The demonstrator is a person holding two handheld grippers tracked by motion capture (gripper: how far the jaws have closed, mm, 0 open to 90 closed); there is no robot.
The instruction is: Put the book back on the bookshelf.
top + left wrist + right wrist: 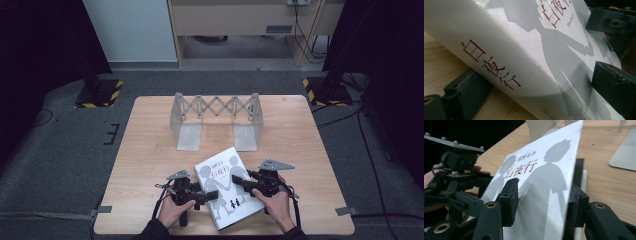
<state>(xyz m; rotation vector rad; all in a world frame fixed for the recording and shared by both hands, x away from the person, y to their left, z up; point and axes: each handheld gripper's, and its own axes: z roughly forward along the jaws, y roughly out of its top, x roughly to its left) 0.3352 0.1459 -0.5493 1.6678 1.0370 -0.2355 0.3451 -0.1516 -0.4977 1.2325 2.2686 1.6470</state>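
A thick white book (227,187) with grey silhouettes and red characters on its cover sits near the table's front edge, between both grippers. My left gripper (212,195) is shut on its spine side. In the left gripper view, one jaw is under the book (524,50) and the other presses on the cover. My right gripper (237,181) is shut on the opposite edge. In the right gripper view, one jaw lies on the cover (544,185) and the other sits behind the page edge. The book is tilted, and its spine edge is raised off the wood.
A grey metal expanding book rack (215,117) with two flat base plates stands at the middle back of the wooden table (150,150). One base plate (624,150) lies just beyond the book. Black stand bases with yellow stripes sit on the floor at both far corners.
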